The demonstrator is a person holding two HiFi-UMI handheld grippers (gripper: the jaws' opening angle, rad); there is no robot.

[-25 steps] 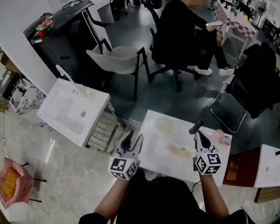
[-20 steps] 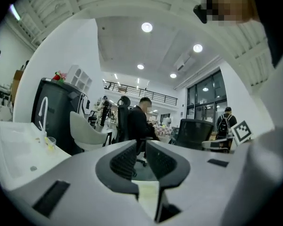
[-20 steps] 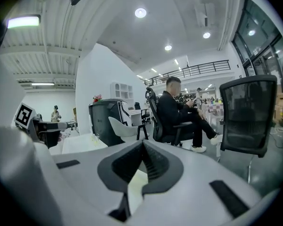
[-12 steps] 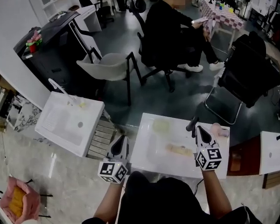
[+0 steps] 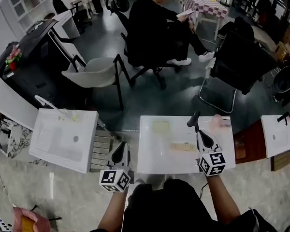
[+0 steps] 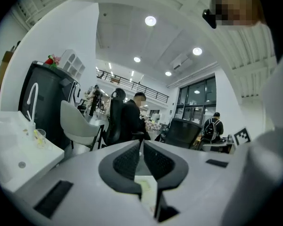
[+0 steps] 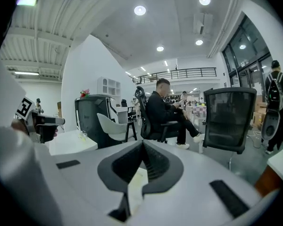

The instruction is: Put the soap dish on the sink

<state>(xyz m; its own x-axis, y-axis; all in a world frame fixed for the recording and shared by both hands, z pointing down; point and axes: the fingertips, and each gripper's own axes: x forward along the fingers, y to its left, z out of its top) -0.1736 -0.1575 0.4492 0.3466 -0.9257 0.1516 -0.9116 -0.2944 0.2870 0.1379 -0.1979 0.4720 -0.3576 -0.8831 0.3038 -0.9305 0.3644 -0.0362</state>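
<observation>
Head view: I'm standing at the near edge of the middle sink (image 5: 150, 158). The pale green flat thing near its far edge is my best guess for the soap dish (image 5: 160, 126), but it's too small to be sure. There's a tan lump (image 5: 183, 147) nearer to me and something pink (image 5: 223, 123) at the far right corner, just past the black tap (image 5: 193, 120). The left gripper (image 5: 120, 150) hangs just off the near left corner. The right gripper (image 5: 201, 137) is over the near right part. Neither is touching the dish.

Left gripper view: the fingers (image 6: 127, 161) are pressed together with nothing between them. It looks out past the left sink (image 6: 9, 154) into the room, no dish in sight.

Right gripper view: same deal, the fingers (image 7: 127, 163) are closed tight and empty, pointing at the seated person (image 7: 162, 109).

Handling-wise, I'd guess the dish is light, stiff plastic, shallow, and maybe slick if it's wet. I'd spread the right fingers first, come down from above and pinch one long rim. A flat grab across the top would probably just slide it around.
</observation>
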